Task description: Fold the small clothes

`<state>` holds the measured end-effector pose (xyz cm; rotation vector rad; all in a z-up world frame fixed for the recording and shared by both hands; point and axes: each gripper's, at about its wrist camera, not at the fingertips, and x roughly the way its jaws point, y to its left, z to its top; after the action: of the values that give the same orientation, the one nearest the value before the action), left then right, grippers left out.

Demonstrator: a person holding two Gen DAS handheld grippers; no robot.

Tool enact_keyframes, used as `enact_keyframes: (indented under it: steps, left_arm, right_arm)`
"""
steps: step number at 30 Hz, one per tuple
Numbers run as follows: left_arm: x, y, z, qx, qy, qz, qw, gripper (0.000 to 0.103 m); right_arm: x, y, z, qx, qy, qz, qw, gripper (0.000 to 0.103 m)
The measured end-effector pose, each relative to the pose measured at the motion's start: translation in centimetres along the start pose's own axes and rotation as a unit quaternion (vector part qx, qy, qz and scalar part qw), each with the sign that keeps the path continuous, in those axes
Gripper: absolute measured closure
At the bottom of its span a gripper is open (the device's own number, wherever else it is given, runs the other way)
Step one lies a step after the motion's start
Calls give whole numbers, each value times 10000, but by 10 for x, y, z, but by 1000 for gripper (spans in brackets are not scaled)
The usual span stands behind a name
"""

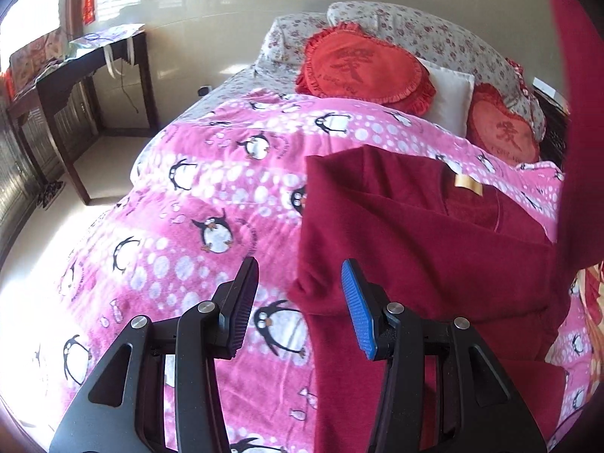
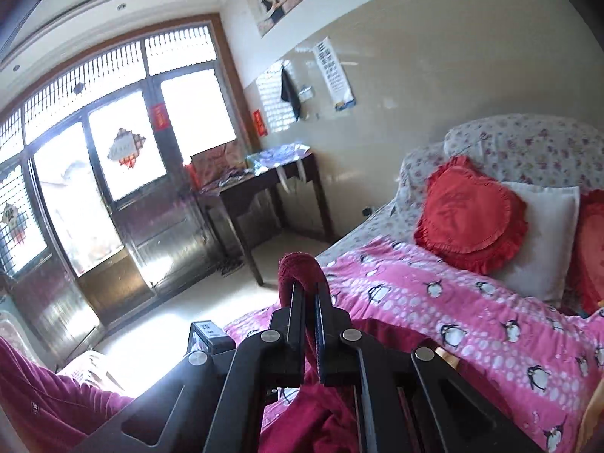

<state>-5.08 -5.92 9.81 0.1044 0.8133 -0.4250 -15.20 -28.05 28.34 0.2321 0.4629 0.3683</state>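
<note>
A dark red fleece garment [image 1: 415, 234] lies partly folded on the pink penguin blanket [image 1: 188, 207], with a gold neck label [image 1: 469, 184] showing at its far side. My left gripper [image 1: 300, 270] is open and empty, hovering over the garment's near left edge. My right gripper [image 2: 310, 287] is shut on a fold of the same dark red garment [image 2: 298, 264] and holds it lifted above the bed. A red cloth strip hangs at the right edge of the left wrist view [image 1: 577, 113].
Two red heart cushions [image 1: 362, 64] and a white pillow [image 1: 451, 94] lie at the head of the bed. A dark wooden side table [image 2: 271, 185] stands by the wall. Glazed doors [image 2: 113, 188] are at the left. A small black device [image 2: 207, 334] sits by the bed's edge.
</note>
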Motion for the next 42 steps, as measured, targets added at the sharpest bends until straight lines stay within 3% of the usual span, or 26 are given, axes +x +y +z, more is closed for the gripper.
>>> enact_keyframes:
  steps: [5, 11, 13, 15, 17, 19, 20, 21, 23, 30, 34, 37, 42]
  left_arm:
    - [3, 19, 0, -63, 9, 151, 9999, 57]
    - [18, 33, -1, -135, 148, 280, 9994, 57]
    - [24, 34, 1, -124, 168, 280, 9994, 57]
    - [28, 34, 3, -114, 183, 228, 9995, 57]
    - [31, 31, 7, -84, 149, 126, 9998, 57]
    - [36, 27, 11, -12, 118, 65, 9999, 57]
    - [39, 25, 14, 20, 106, 16, 9999, 57]
    - [42, 23, 18, 35, 79, -50, 9999, 57]
    - [47, 20, 26, 2, 10, -167, 9999, 57]
    - [68, -8, 60, 104, -69, -782, 9969, 57]
    - [97, -19, 79, 196, 247, -964, 9948, 57]
    - [119, -27, 89, 303, 523, -912, 9940, 57]
    - [130, -45, 92, 836, 549, -720, 9924, 60]
  right_arm:
    - [99, -18, -25, 193, 954, 410, 9944, 99]
    - [204, -37, -58, 316, 2003, 803, 9759, 99]
    - [222, -48, -60, 341, 2082, 427, 9766, 99]
    - [231, -69, -58, 312, 1931, -423, 9798, 94]
    - [222, -93, -55, 586, 1680, -984, 9791, 89]
    - [200, -102, -54, 785, 1464, -986, 9812, 71]
    - [186, -101, -55, 756, 1379, -1030, 9822, 49]
    - [172, -99, -58, 666, 1297, -1188, 9822, 40]
    - [140, -97, -68, 494, 1233, -1450, 9805, 40]
    - [92, -90, -133, 769, 1536, -1365, 9756, 40]
    - [77, -86, -165, 1196, 1480, -1212, 9742, 40]
    - [62, -89, -182, 1581, 1277, -1183, 9720, 40]
    - [37, -96, -194, 1976, 1091, -1256, 9661, 40]
